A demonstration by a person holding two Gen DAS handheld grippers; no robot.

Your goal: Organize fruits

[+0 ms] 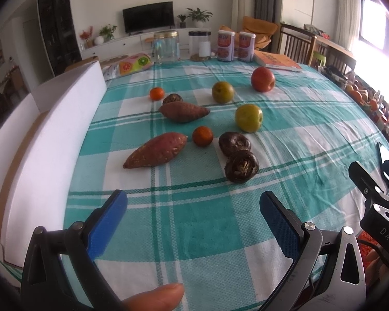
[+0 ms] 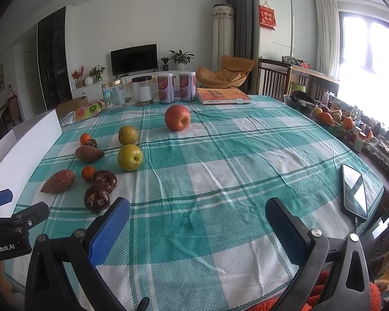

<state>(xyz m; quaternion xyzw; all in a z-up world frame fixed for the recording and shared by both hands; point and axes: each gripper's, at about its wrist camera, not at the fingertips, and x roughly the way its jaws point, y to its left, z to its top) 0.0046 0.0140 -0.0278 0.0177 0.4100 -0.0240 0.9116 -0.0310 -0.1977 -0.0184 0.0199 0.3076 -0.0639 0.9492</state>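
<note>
Both my left gripper [image 1: 193, 200] and right gripper [image 2: 197, 208] hover with fingers spread, empty; the fruit [image 1: 248, 118] waits ahead for sorting.

A woven, matt checked cloth [image 2: 220, 155] covers the tabletop, lightly wrinkled. The red apple [image 2: 177, 121] shines smooth; the sweet potatoes [image 1: 155, 150] look rough and dull. A glossy phone [image 2: 354, 191] reflects light beside each tool's textured blue pads [image 1: 278, 223].
</note>
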